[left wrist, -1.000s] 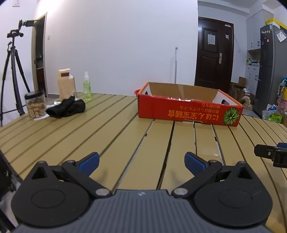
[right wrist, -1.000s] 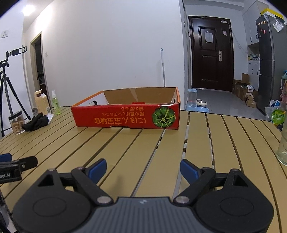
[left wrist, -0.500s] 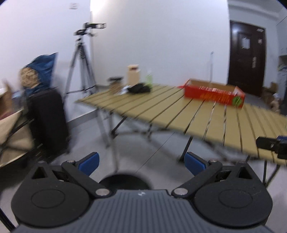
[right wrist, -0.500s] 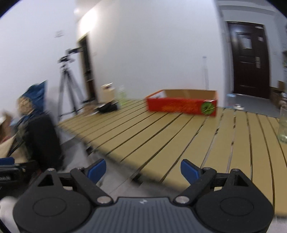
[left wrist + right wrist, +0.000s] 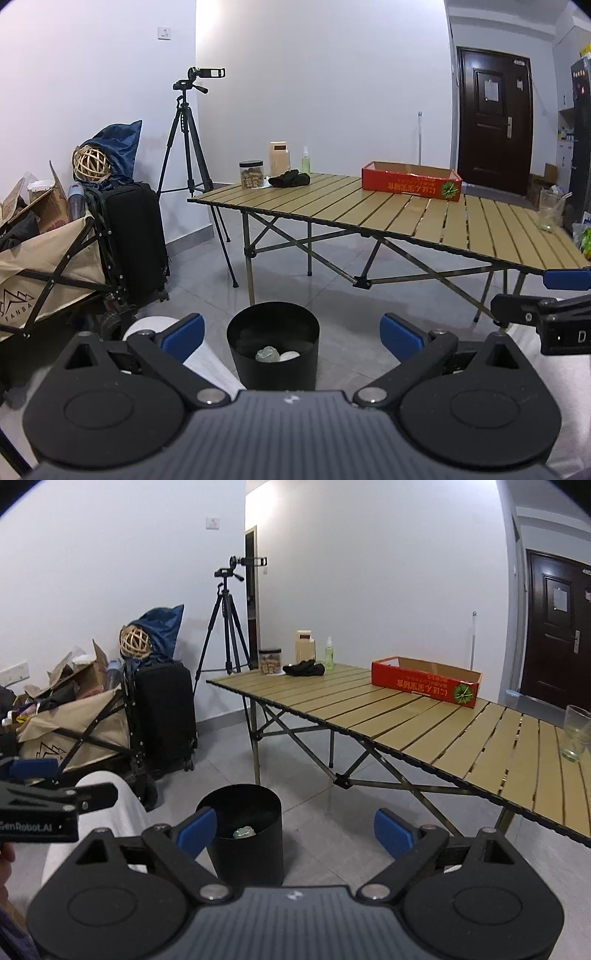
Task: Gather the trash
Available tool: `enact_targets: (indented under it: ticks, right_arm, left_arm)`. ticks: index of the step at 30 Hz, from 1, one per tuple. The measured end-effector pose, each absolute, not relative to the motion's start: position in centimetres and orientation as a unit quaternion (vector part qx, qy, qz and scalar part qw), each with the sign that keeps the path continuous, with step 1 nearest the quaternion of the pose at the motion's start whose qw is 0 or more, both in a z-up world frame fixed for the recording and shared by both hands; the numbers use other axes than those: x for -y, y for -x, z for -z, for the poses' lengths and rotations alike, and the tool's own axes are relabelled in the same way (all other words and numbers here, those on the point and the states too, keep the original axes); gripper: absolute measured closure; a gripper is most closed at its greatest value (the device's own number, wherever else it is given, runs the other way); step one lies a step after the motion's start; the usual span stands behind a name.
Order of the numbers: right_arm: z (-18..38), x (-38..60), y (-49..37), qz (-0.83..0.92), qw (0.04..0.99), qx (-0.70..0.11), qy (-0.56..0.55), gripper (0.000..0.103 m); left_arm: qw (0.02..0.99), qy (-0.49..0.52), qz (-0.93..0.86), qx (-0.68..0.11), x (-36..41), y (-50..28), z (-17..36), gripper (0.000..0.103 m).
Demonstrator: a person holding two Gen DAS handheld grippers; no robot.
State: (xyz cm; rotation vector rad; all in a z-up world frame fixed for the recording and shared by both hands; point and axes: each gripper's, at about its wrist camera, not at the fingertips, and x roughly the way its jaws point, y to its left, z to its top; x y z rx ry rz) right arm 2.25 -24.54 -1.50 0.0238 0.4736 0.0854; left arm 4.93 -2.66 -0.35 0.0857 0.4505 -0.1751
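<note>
Trash bin (image 5: 273,343), black, round, stands on the grey floor right ahead of both your grippers, near side of the table. Your left gripper (image 5: 291,338) has its blue pads wide apart, nothing between them; through the gap you look down into the bin. Your right gripper (image 5: 293,830) likewise stands spread, nothing gripped; its jaws have just been opening a bit further. Bin sits low-left of centre in the right view, partly behind the left blue pad (image 5: 195,830). Inside the bin: a crumpled clear-greenish piece (image 5: 266,354) and a white scrap (image 5: 290,355) at the bottom; what they are you cannot tell. Your light trouser leg (image 5: 110,812) shows beside the bin. Each gripper shows at the edge of the other's view, side by side, apart.

Further out: folding slat table (image 5: 424,221), tan top. On it a red carton tray (image 5: 412,181), a glass (image 5: 576,734) near the right edge, and at the far end a jar (image 5: 252,173), a black cloth (image 5: 290,180), a beige box (image 5: 279,158), a green spray bottle (image 5: 306,160). Left of the table: tripod with camera (image 5: 188,133), black suitcase (image 5: 131,236), beige cart (image 5: 48,266) full of clutter. Dark door (image 5: 493,122) at far right.
</note>
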Motion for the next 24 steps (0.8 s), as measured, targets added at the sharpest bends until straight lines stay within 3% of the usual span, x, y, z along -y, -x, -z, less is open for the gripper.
enact_targets:
  ticks: [24]
  right_arm:
    - [-0.1, 22.6, 3.0, -0.054, 0.978, -0.201, 0.005, 0.010]
  left_arm:
    - [0.980, -0.034, 0.075, -0.179, 0.9, -0.5, -1.2, 0.000]
